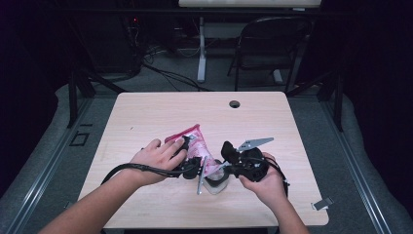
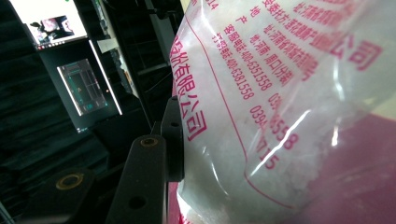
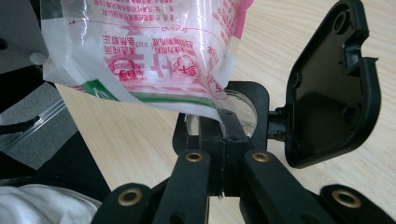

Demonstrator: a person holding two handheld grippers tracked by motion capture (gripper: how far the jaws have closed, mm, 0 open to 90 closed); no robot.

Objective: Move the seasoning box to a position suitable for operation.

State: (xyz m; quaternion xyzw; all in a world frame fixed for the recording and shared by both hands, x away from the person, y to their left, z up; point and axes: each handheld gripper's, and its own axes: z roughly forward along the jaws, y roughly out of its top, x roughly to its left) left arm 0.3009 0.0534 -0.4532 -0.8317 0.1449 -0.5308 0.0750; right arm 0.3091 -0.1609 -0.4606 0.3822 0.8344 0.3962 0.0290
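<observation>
From the high view, the pink-and-clear plastic bag (image 1: 194, 146) is held over the middle of the light wood-grain table (image 1: 146, 112), tilted, with its lower end between the two grippers. The left gripper (image 1: 195, 168) and the right gripper (image 1: 229, 165) meet near the table's front half, above a small clear container (image 1: 215, 184) standing on the tabletop.

The left gripper view shows what the high view cannot: the bag (image 2: 280, 107) is thin, glossy film printed with pink characters, holding white granules. One black pad presses against the film; the opposite jaw is hidden behind the bag. The left tongs are clenched on the bag.

The right gripper view shows the bag's sealed bottom corner (image 3: 140, 56), with a green stripe, pinched between the fully closed jaws of the right gripper (image 3: 224, 130). Just behind the jaws stands the clear container (image 3: 243, 112), and a black hinged lid (image 3: 331, 88) stands open beside it.

The table's back half and left side are bare. A round cable hole (image 1: 234, 104) lies near the back edge.
</observation>
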